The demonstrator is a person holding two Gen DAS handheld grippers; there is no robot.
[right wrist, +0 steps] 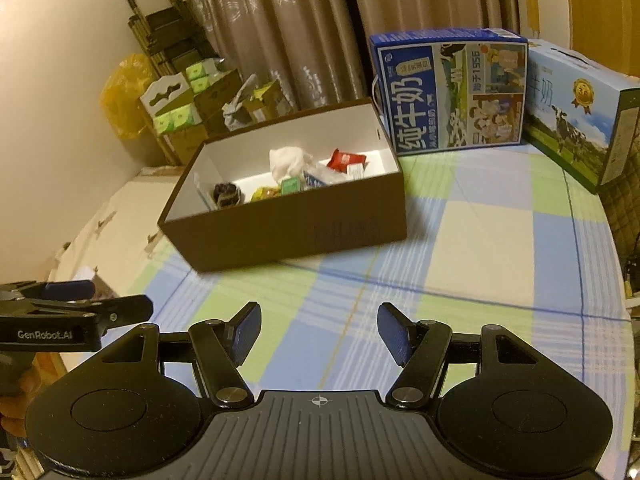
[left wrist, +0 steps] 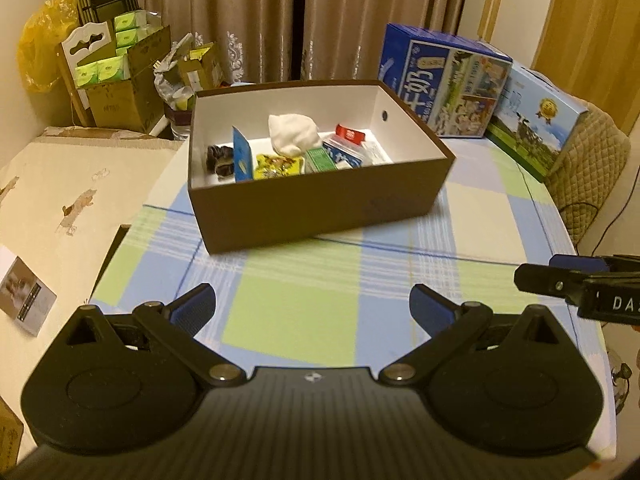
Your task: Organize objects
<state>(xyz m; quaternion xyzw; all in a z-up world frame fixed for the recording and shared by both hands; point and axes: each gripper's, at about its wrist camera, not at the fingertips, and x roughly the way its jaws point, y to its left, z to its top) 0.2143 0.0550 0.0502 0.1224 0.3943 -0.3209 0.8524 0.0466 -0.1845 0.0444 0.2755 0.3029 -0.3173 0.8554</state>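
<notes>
An open box (left wrist: 320, 208) sits on the bench (left wrist: 400, 280). Small packets (left wrist: 280, 166) and a cloth (left wrist: 294, 134) lie in it. Two milk cartons (left wrist: 444, 84) stand behind it to the right. More boxes (left wrist: 120, 80) are piled behind it to the left.

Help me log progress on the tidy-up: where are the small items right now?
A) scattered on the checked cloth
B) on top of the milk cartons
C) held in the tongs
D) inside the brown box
D: the snack packets and white bundle lie inside the brown box, and both the left tongs and right tongs are open and empty.
</notes>
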